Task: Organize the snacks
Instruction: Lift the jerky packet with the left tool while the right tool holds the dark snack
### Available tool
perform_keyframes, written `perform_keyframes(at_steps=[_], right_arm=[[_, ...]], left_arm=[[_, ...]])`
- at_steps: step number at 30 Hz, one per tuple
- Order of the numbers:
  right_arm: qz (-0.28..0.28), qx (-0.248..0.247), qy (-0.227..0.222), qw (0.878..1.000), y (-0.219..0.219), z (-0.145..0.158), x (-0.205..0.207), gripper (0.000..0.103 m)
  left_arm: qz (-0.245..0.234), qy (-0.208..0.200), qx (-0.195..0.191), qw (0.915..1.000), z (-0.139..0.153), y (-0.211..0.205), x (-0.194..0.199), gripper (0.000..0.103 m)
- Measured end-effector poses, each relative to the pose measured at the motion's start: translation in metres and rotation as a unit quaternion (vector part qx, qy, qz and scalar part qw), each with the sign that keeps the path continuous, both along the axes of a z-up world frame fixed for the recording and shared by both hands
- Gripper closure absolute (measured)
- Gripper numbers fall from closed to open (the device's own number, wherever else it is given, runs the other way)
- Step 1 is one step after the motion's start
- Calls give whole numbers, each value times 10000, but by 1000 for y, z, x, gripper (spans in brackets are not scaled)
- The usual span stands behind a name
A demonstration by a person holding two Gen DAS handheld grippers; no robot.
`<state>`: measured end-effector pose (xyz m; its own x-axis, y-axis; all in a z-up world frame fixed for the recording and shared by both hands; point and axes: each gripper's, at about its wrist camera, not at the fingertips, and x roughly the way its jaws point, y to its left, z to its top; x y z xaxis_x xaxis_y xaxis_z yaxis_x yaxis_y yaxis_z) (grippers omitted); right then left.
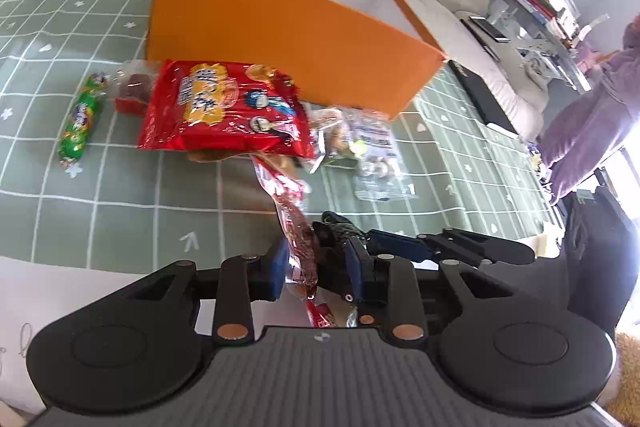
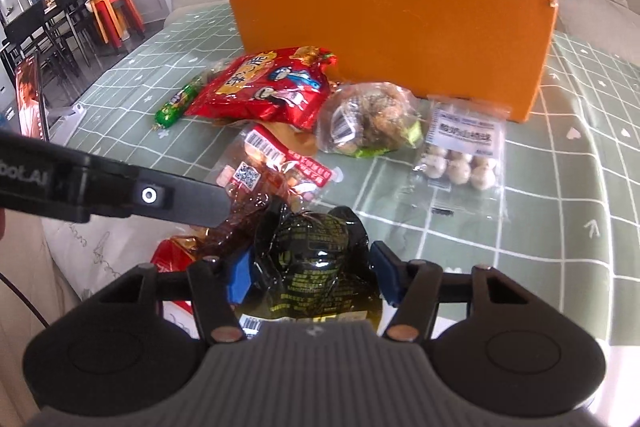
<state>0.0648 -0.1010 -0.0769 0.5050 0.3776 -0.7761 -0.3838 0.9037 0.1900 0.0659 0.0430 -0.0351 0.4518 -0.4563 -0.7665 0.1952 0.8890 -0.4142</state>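
Left hand-held gripper (image 1: 316,267): pinching clear red-printed plastic snack wrapper (image 1: 298,239). Right hand-held gripper (image 2: 314,273): clamped on glossy black foil snack pouch (image 2: 316,255), beside orange cardboard box (image 2: 392,31).

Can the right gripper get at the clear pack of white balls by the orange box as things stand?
Probably not yet: the right gripper has the black packet between its fingers. The white-ball pack lies uncovered on the green cloth, nothing in between, once it's freed.
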Motion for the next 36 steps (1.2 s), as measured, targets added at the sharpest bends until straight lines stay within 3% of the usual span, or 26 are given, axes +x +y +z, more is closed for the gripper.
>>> perform_keyframes(at_steps=[5, 11, 18, 22, 31, 36], right_arm=[[-31, 52, 53, 10000, -3, 0, -1, 46], [-4, 194, 78, 9998, -10, -1, -1, 46], [81, 280, 73, 9995, -15, 0, -6, 46], [125, 314, 143, 9993, -20, 1, -5, 45], [381, -426, -36, 9984, -14, 8, -17, 45], [239, -242, 220, 9992, -26, 6, -14, 45]], left_arm=[[-52, 8, -90, 9999, 4, -12, 2, 69], [-11, 326, 419, 9986, -6, -27, 8, 70], [59, 407, 490, 9980, -13, -30, 12, 70], [-15, 462, 492, 9977, -17, -33, 16, 71], [-280, 587, 331, 9973, -23, -38, 16, 68], [-322, 579, 167, 9977, -22, -38, 15, 68]])
